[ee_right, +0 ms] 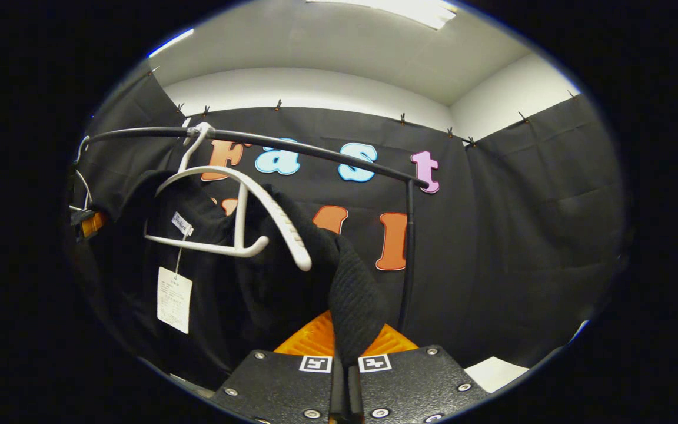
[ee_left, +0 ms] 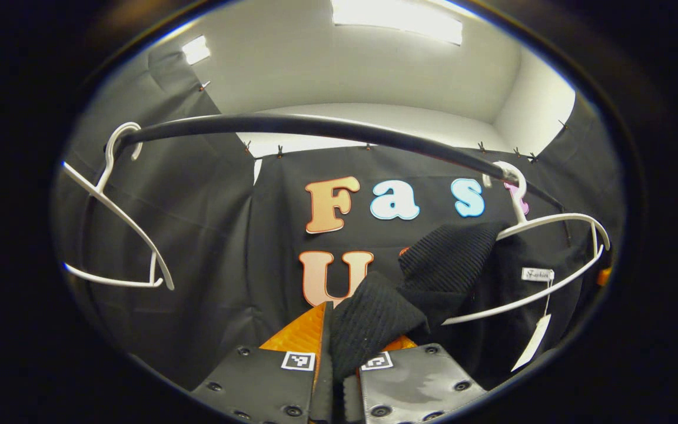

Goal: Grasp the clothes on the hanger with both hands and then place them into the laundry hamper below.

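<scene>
Gripping black garment (ee_left: 374,318) in left tool (ee_left: 339,359), right tool (ee_right: 346,362) pinching it too, white hanger (ee_right: 245,218) on rail (ee_right: 292,147)

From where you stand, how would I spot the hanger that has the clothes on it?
Find the black rail running across the booth; two white hangers hook over it. The bare hanger hangs at one end. The hanger you want is at the other end, draped with a black ribbed garment and a dangling white tag.
</scene>
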`<state>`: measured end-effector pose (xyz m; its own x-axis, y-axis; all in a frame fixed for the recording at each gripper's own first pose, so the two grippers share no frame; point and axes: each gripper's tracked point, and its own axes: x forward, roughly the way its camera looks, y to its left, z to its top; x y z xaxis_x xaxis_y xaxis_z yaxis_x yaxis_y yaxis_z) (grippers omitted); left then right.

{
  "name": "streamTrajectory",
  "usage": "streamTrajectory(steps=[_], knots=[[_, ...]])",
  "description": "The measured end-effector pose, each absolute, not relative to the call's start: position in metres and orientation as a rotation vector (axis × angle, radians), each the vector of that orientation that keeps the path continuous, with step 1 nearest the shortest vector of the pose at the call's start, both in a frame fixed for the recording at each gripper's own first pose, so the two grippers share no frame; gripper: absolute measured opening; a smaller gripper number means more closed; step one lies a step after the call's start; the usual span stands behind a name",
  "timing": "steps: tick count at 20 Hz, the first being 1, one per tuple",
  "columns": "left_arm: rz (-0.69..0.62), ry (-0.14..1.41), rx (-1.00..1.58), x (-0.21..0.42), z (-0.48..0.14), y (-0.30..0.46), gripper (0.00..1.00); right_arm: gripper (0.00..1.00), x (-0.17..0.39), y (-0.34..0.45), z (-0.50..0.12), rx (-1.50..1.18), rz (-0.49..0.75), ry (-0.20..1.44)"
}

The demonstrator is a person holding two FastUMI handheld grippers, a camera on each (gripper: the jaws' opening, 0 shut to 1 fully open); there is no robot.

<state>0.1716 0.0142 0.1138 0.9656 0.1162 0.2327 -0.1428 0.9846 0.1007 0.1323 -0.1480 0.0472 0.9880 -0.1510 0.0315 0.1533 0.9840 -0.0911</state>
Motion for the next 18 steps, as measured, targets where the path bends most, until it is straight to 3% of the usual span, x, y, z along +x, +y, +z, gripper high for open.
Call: streamTrajectory(steps=[5,11,18], knots=[[0.243,-0.246,0.169,0.195,0.140,0.062,0.17,0.02,0.128,-0.114,0.030,-0.063,-0.099,-0.007],[0.315,-0.184,0.163,0.209,0.128,0.099,0.16,0.02,0.121,-0.079,0.010,-0.014,-0.023,0.028],[0.283,-0.143,0.198,0.179,0.113,0.101,0.14,0.02,0.118,-0.042,-0.001,0.007,0.059,0.045]])
